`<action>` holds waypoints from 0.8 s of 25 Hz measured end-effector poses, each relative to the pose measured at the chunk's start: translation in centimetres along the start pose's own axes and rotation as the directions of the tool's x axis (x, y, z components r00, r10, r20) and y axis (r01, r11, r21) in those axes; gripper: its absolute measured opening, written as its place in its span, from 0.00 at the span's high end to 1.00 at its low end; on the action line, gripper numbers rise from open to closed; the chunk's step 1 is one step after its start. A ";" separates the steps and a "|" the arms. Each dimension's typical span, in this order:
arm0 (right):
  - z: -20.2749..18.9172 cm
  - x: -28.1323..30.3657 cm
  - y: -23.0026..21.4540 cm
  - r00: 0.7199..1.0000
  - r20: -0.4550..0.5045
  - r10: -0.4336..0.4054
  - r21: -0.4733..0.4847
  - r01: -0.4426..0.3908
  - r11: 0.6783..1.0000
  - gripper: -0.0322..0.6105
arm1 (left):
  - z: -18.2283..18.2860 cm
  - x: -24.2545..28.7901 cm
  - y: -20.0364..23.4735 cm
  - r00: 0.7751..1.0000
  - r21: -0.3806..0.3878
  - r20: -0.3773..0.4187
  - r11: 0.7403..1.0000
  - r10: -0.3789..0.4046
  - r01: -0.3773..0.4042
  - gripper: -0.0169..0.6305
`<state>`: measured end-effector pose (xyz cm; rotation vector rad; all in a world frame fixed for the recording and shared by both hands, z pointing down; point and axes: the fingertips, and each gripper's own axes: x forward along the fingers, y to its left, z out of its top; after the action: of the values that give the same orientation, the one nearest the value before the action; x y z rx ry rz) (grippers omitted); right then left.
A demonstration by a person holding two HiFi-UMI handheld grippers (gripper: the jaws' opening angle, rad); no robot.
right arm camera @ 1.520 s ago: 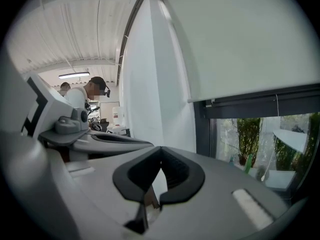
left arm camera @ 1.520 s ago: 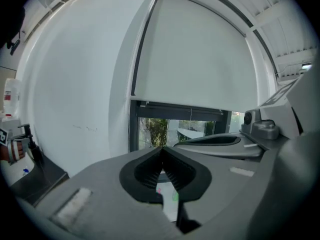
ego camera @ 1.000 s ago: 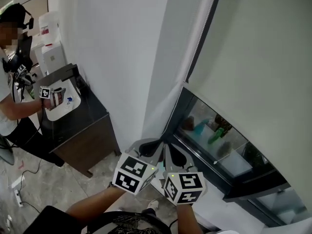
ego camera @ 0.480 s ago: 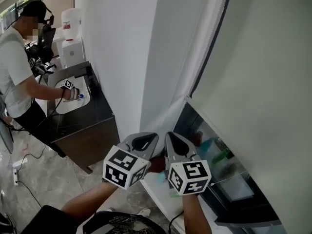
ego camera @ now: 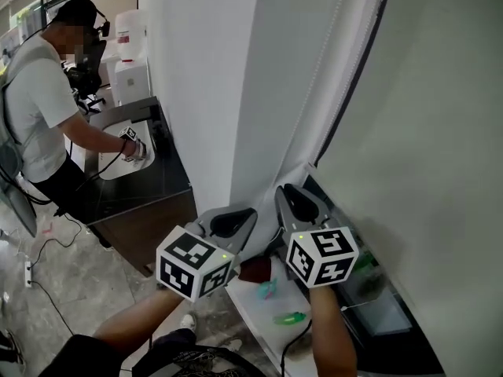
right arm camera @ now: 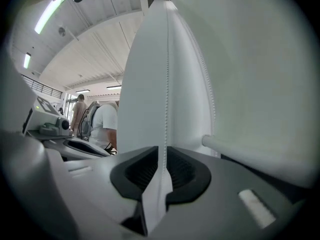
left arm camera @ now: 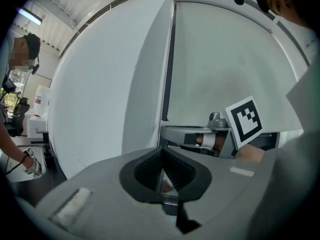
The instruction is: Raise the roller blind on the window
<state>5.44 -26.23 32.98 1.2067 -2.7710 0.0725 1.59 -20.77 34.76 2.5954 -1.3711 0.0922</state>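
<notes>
Ahead I'm boxed in by the white pillar point(ego camera: 212, 93) on the left and the lowered roller blind point(ego camera: 424, 132) on the right, with the bead chain point(right arm camera: 166, 84) hanging between them. I see open floor point(ego camera: 78, 281) near-left, short of the dark cabinet point(ego camera: 134, 210) and the person point(ego camera: 47, 108) far left.

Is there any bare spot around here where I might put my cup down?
The dark counter looks bare between the sink and the white pillar. The white sill is crowded with small green items.
</notes>
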 end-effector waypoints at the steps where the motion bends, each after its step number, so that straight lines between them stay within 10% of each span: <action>1: 0.1 0.4 -0.1 1.000 0.001 0.003 -0.003 -0.003 1.000 0.89 | 0.2 0.1 0.2 1.000 0.003 0.001 1.000 -0.010 0.010 0.97; 20: 2.5 2.4 0.3 0.997 0.067 0.029 -0.059 -0.025 0.998 0.92 | 4.6 0.2 0.3 0.973 0.058 0.072 0.975 -0.220 0.216 0.92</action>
<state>3.37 -27.94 30.78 1.1792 -2.8266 -0.0467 1.26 -22.09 30.32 2.7989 -1.1106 -0.0088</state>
